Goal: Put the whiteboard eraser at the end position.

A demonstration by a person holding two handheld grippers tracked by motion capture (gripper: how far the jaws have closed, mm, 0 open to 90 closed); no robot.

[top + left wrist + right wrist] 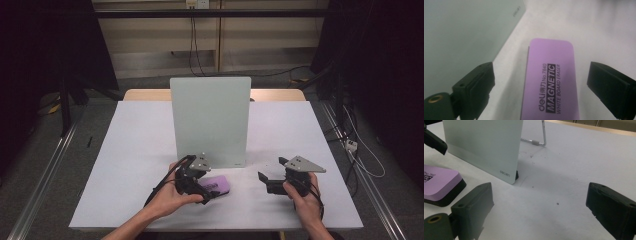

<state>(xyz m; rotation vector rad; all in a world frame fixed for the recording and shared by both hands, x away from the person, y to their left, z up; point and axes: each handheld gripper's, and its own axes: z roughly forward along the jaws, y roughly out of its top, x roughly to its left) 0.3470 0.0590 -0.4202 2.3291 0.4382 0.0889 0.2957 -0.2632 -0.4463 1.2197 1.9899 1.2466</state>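
Note:
A purple magnetic whiteboard eraser (pixel 220 184) (pixel 551 75) (pixel 439 182) with a black base lies flat on the white table, just in front of an upright pale glass whiteboard (pixel 210 120) (pixel 461 32) (pixel 484 142). My left gripper (pixel 207 188) (pixel 540 85) is open and straddles the eraser; a gap shows between each pad and the eraser's sides. My right gripper (pixel 270 172) (pixel 539 202) stands open to the right of the board's lower corner, with only bare table between its jaws. One finger (pixel 434 141) of the left gripper shows at the left edge of the right gripper view.
The white table top (pixel 140 150) sits on a wooden table whose far edge shows behind the board. A metal stand leg (pixel 544 135) props the board from behind. Cables and rails lie on the floor either side.

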